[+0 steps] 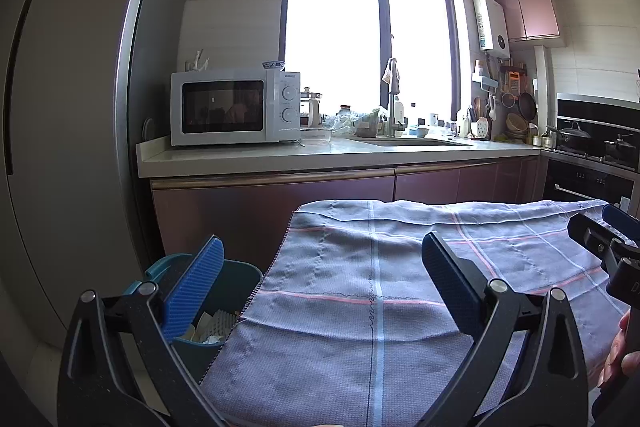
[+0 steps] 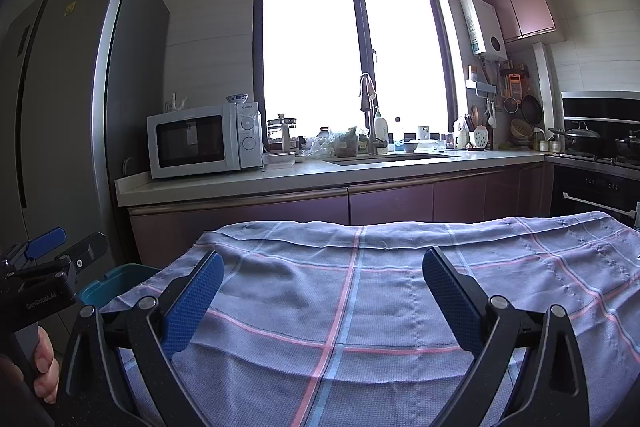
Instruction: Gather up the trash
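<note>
A teal trash bin (image 1: 236, 279) stands on the floor at the table's left edge, with white crumpled paper scraps (image 1: 212, 327) inside it; in the right wrist view only the bin's rim (image 2: 116, 281) shows. My left gripper (image 1: 324, 255) hovers open over the table's left side, its left finger above the bin, nothing between its fingers. My right gripper (image 2: 324, 267) is open and empty above the grey checked tablecloth (image 2: 380, 307). Each gripper appears at the edge of the other's view, held by a hand (image 2: 44, 367). No trash shows on the cloth.
The cloth-covered table (image 1: 400, 287) fills the foreground. Behind it runs a kitchen counter (image 1: 320, 155) with a white microwave (image 1: 236, 107), sink and clutter. A tall fridge (image 1: 60, 107) stands at the left, a stove with pots (image 1: 592, 143) at the right.
</note>
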### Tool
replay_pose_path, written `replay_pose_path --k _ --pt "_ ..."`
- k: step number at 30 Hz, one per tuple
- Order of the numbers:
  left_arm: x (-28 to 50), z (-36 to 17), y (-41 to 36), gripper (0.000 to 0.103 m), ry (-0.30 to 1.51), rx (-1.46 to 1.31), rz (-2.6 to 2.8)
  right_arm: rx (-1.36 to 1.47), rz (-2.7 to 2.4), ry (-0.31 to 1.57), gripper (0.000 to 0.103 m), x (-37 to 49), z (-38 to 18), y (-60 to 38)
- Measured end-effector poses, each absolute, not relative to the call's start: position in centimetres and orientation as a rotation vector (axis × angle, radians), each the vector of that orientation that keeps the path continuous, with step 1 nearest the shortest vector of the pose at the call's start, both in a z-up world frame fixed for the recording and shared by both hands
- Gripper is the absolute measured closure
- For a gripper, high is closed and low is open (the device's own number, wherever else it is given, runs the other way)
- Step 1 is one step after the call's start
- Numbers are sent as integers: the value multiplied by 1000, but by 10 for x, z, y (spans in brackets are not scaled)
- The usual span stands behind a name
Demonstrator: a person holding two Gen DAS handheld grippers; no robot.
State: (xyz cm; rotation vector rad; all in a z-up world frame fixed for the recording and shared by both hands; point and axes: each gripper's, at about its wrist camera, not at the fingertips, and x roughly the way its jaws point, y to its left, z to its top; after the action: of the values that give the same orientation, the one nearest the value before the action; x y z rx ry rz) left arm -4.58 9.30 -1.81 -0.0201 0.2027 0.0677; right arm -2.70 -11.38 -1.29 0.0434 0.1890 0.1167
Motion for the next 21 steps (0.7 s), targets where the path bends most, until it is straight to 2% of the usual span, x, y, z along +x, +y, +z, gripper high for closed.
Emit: replay_pose_path --k 21 --pt "-45 -19 94 6 205 -22 67 45 119 190 7 -27 -13 -114"
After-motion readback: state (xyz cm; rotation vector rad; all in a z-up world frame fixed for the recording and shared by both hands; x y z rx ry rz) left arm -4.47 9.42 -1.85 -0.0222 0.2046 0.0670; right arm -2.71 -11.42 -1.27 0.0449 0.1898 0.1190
